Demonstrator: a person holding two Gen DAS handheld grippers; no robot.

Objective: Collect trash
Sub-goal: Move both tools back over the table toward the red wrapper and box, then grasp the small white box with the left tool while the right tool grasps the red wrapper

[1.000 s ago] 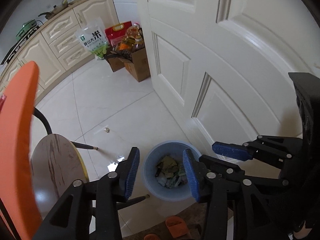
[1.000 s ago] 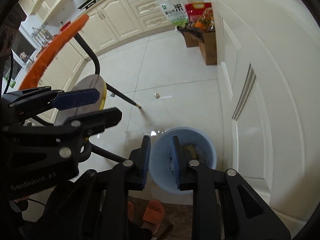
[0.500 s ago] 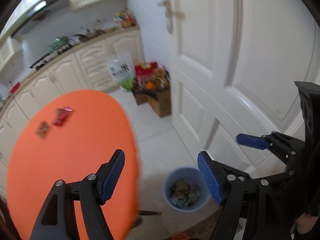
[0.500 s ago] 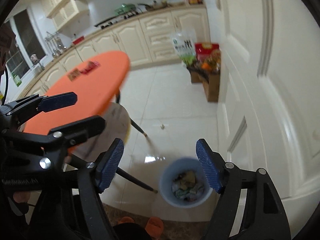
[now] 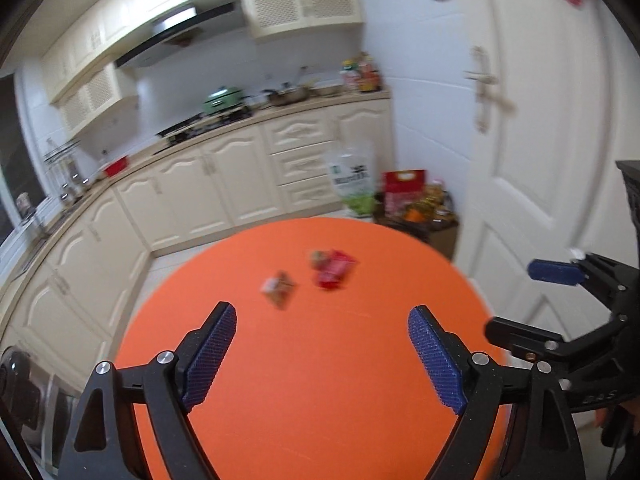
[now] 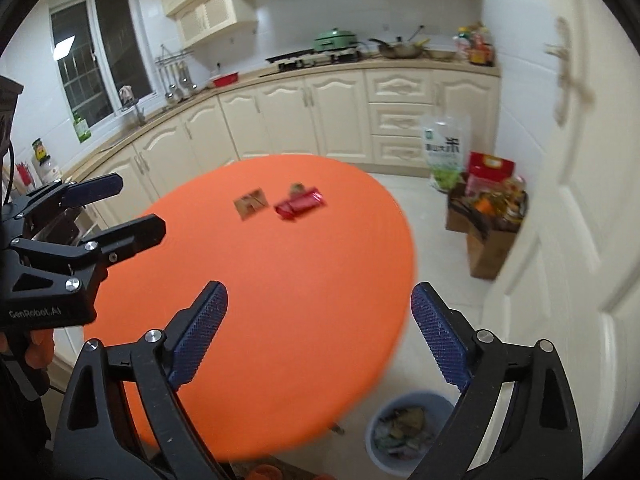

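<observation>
A round orange table point(image 5: 320, 360) point(image 6: 280, 280) carries a red wrapper point(image 5: 334, 270) point(image 6: 300, 205) and a brown wrapper point(image 5: 279, 290) point(image 6: 251, 203) near its far side. A small brownish scrap point(image 6: 297, 188) lies behind the red wrapper. My left gripper point(image 5: 320, 356) is open and empty above the table's near part. My right gripper point(image 6: 320, 338) is open and empty over the table's right edge. A blue bin point(image 6: 404, 432) with trash in it stands on the floor below the table edge.
A white door point(image 5: 532, 160) point(image 6: 580, 200) stands on the right. Cardboard boxes with bags point(image 6: 484, 216) point(image 5: 400, 204) sit on the floor by the cream kitchen cabinets point(image 6: 320, 116). An orange slipper point(image 6: 262, 471) lies under the table edge.
Both grippers rose from over the bin and tilted up toward the tabletop. Both opened wide. The wrappers on the table came into view.
</observation>
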